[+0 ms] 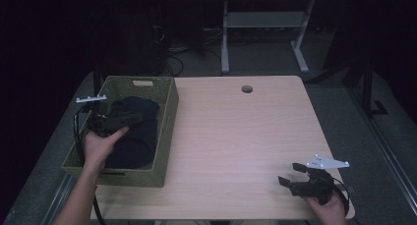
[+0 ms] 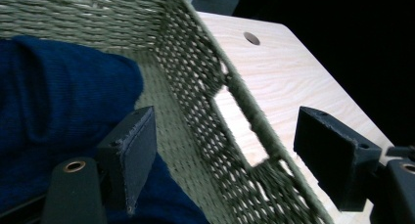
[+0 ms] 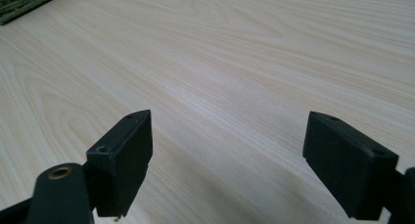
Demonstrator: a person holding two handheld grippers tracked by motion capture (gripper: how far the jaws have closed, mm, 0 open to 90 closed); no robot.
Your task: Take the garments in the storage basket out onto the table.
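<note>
- The left gripper (image 2: 225, 150) has its two black jaws spread wide, gripping nothing. In the left gripper view the woven wall of the basket (image 2: 195, 82) runs up between them: one jaw is inside the basket and the other is outside, over the table (image 2: 293, 72).
- The inside jaw sits just above a dark blue knitted cloth (image 2: 58, 101). I cannot tell whether it touches the cloth.
- That cloth lies bundled inside the basket, filling most of its floor. In the high view it looks almost black (image 1: 135, 131).
- In the high view the left gripper (image 1: 129, 119) is held over the cloth by the person's left hand (image 1: 101, 146), which reaches into the basket.
- The basket (image 1: 167, 136) is olive green and rectangular, with a slot handle cut in each short end. It stands on the left part of the table.
- The right gripper (image 3: 227, 160) also has its jaws released and wide apart, with bare pale wood between them.
- In the high view the right gripper (image 1: 291, 174) is low over the table's near right corner, well apart from the basket, held by the person's right hand (image 1: 329, 208).
- The table (image 1: 246, 136) is light wood with a round hole (image 1: 247, 89) near its far edge.
</note>
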